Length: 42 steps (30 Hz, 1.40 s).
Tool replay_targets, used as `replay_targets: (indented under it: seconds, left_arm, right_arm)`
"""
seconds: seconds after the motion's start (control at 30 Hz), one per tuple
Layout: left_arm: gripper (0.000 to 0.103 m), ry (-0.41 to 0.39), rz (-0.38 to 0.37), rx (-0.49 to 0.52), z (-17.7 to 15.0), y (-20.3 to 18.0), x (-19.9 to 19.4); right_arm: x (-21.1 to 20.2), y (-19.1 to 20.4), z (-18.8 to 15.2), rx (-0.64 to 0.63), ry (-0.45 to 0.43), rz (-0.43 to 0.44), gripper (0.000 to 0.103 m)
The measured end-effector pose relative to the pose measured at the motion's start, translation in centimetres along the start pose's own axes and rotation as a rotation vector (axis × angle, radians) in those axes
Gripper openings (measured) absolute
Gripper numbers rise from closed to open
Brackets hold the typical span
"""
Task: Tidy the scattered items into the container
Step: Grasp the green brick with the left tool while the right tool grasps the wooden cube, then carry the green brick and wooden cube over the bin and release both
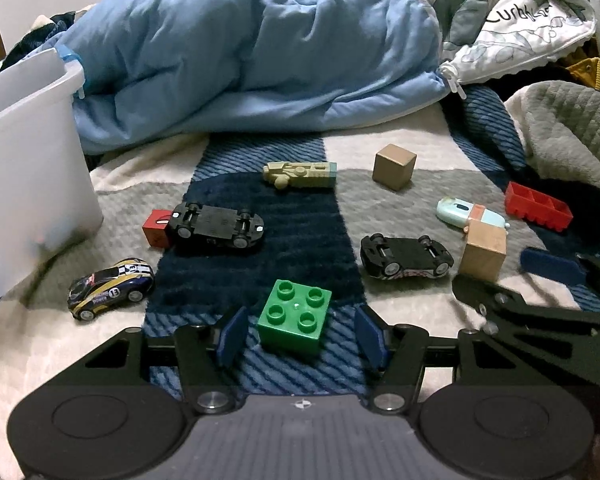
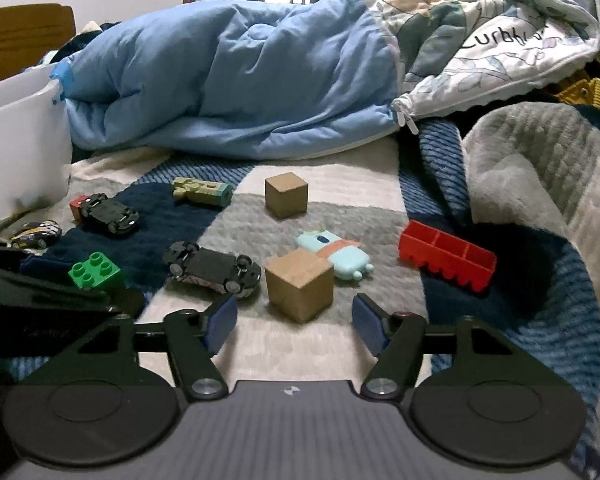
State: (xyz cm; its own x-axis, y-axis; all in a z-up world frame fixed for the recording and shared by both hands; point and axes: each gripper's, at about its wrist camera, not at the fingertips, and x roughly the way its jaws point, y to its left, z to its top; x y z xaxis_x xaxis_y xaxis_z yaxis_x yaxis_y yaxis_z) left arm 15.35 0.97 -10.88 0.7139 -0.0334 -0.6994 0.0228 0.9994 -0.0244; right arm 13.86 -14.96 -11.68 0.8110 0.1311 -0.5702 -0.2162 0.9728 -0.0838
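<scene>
Left wrist view: my left gripper (image 1: pixel 298 336) stands spread, its blue pads (image 1: pixel 232 336) flanking the green studded brick (image 1: pixel 295 322), which sits upright on the striped blanket (image 1: pixel 284 368) between the fingertips. A narrow gap shows on each side, so I read the pads as not pressing. The white container (image 1: pixel 32 168) stands at the far left, well apart from the brick, its near wall cut by the frame edge; its contents are only a blur through the plastic. Between them lie the striped toy car (image 1: pixel 111 288) on its wheels and an overturned black car (image 1: pixel 218 226) touching a small red cube (image 1: pixel 156 228).

Right wrist view: my right gripper (image 2: pixel 294 326) is likewise spread, with the nearer wooden cube (image 2: pixel 300 284) just ahead of and between the fingertips, untouched by either pad. A pale blue figure (image 2: pixel 336 254) lies behind it, apparently touching it; a second overturned car (image 2: pixel 212 268) lies just to its left. Farther off are a second wooden cube (image 2: pixel 286 194), an open red trough-shaped block (image 2: pixel 446 256) and an olive toy figure (image 2: pixel 202 192).

Each gripper enters the other's view only as a dark, blurred linkage at the frame edge, so I cannot make out detail there. The rumpled blue quilt (image 2: pixel 228 92) hides the bed behind. Both grippers point forward and downward at the blanket, side by side; no hand is visible.
</scene>
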Motion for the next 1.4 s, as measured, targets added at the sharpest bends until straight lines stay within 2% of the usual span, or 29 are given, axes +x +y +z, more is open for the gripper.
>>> replay_targets:
  seconds: [0.13, 0.23, 0.27, 0.3, 0.57, 0.87, 1.13, 1.4]
  left_arm:
    - [0.062, -0.002, -0.016, -0.004, 0.1, 0.3, 0.1]
    - [0.046, -0.002, -0.02, -0.01, 0.2, 0.7, 0.1]
    - [0.04, 0.001, -0.022, -0.013, 0.2, 0.9, 0.0]
    - [0.039, 0.003, -0.024, -0.016, 0.3, 1.1, 0.0]
    - [0.039, -0.008, -0.025, 0.009, 0.2, 1.0, -1.3]
    - [0.039, -0.06, -0.026, 0.035, 0.2, 1.6, -5.2]
    - [0.039, -0.073, -0.017, 0.004, -0.9, 4.1, -8.2]
    - [0.039, -0.117, 0.003, -0.06, -0.1, 8.5, -11.3]
  right_arm:
    - [1.5, -0.2, 0.5, 0.001, 0.021, -0.012, 0.057]
    - [2.0, -0.3, 0.5, 0.003, 0.025, -0.003, 0.044]
    - [1.9, -0.3, 0.5, 0.004, 0.022, -0.002, 0.044]
    - [1.8, -0.4, 0.4, 0.006, 0.016, 0.001, 0.044]
    - [-0.1, 0.2, 0.1, -0.006, -0.031, 0.0, 0.044]
    - [-2.8, 1.4, -0.4, -0.027, -0.041, 0.013, 0.044]
    - [-4.8, 4.2, 0.5, -0.075, -0.054, 0.039, 0.044]
    - [-6.5, 8.8, 3.1, -0.129, -0.11, 0.1, 0.044]
